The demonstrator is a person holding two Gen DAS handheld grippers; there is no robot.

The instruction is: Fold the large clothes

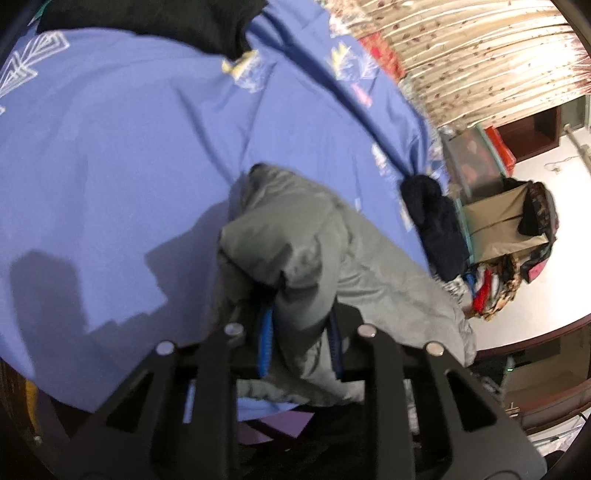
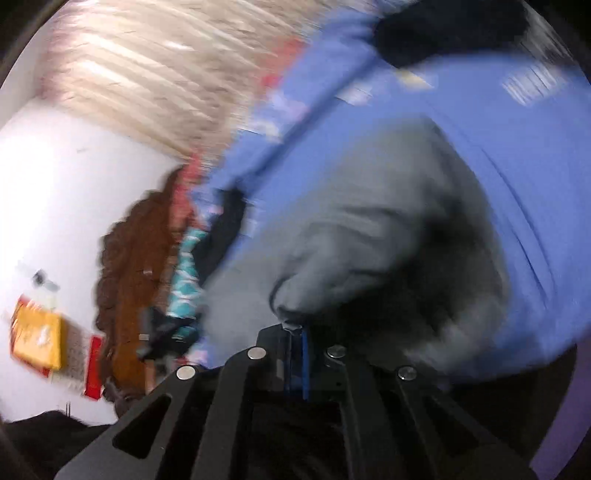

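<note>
Black linkage arms and round silver pivot pins of the left gripper (image 1: 301, 343) fill the foreground of the left wrist view, its blue-padded fingers (image 1: 265, 334) clamped on a thick fold of a grey garment (image 1: 314, 236). The grey cloth bunches between the pads and spreads forward and to the right over a blue bedsheet (image 1: 122, 155) printed with white and yellow geometric motifs. A black garment (image 1: 155, 18) lies at the far edge of the sheet, and a dark navy piece of clothing (image 1: 432, 221) hangs over the bed's right edge. Beyond the bed stand a tan fabric bin (image 1: 495, 225) with mixed clothes spilling around it, a floral curtain (image 1: 472, 55) and a pale floor (image 1: 546, 236).

The right wrist view is heavily blurred. The right gripper (image 2: 297, 354) shows the same black frame and silver pins, its blue pads drawn close together with an edge of the grey garment (image 2: 369, 221) pinched between them. The garment mounds up directly ahead of the fingers on the blue bedsheet (image 2: 517, 155), with the black garment (image 2: 443, 29) at the sheet's far end. To the left are a white wall (image 2: 66, 177), a brown hanging garment (image 2: 136, 258), a teal-and-white patterned cloth (image 2: 186, 280), a yellow item (image 2: 37, 339) low on the wall, and the striped curtain (image 2: 147, 66). Finer detail is lost to the blur.
</note>
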